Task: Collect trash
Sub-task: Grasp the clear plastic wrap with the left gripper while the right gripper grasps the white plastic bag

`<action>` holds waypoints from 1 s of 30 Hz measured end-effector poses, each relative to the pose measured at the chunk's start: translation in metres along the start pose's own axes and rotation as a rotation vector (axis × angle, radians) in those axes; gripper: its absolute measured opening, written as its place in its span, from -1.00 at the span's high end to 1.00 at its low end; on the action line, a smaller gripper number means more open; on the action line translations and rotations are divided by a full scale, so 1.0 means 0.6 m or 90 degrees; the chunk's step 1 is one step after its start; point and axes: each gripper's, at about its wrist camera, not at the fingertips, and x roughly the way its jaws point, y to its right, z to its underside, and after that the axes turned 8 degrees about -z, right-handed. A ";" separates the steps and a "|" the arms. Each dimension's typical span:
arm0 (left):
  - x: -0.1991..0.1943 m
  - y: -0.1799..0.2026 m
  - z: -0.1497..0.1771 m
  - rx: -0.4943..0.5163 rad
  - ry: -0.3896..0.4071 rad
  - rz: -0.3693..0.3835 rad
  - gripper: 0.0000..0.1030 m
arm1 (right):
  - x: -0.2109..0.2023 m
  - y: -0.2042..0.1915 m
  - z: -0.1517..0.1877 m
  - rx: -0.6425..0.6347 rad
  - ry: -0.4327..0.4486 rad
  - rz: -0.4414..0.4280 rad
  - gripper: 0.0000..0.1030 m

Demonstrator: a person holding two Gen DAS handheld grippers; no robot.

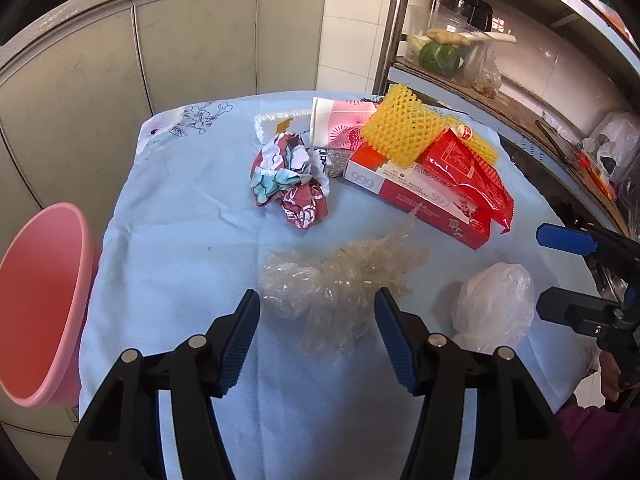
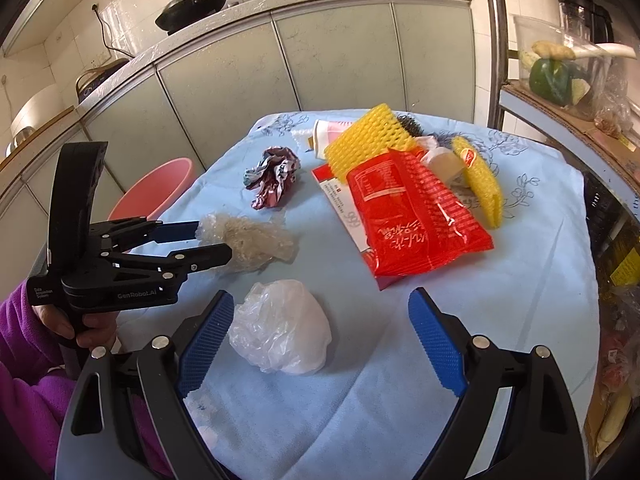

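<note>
Beside the pink bin (image 1: 44, 304), on blue cloth (image 1: 180, 208) | lying crumpled, glossy: clear film wad (image 1: 336, 280) | left gripper (image 1: 316, 308) gaping, straddling it | right gripper (image 2: 320, 312) gaping around white bag (image 2: 280, 332)

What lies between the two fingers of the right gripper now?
The white plastic bag lies between the fingers of the right gripper, nearer the left finger and untouched. The right wrist view shows this; the rest is bare blue cloth.

Left wrist camera looking steeply down along own jaws, close over crumpled clear film (image 1: 340, 284). Right wrist camera looking down from right, close over white plastic bag (image 2: 280, 330). Both sharing blue-clothed surface (image 1: 180, 220), trash pile, cabinets.
</note>
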 end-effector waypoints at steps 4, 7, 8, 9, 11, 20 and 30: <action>0.000 -0.004 0.003 -0.007 -0.004 0.032 0.43 | 0.009 -0.006 0.001 -0.007 -0.020 -0.012 -0.74; -0.005 -0.006 0.006 -0.011 0.005 0.040 0.49 | 0.018 -0.012 0.002 -0.015 -0.036 -0.020 -0.74; -0.008 -0.006 0.006 -0.009 0.010 0.041 0.53 | 0.021 -0.013 0.002 -0.017 -0.040 -0.023 -0.74; -0.011 -0.005 0.006 -0.007 0.016 0.042 0.55 | 0.023 -0.015 0.002 -0.019 -0.045 -0.026 -0.74; -0.022 -0.003 0.006 -0.001 0.030 0.041 0.62 | 0.028 -0.017 0.003 -0.021 -0.052 -0.030 -0.74; -0.067 -0.020 0.009 -0.018 0.082 0.045 0.65 | 0.055 -0.019 0.009 -0.009 -0.108 -0.035 0.03; -0.105 -0.066 0.015 -0.075 0.125 0.035 0.66 | 0.045 -0.044 -0.014 -0.040 -0.082 -0.006 0.22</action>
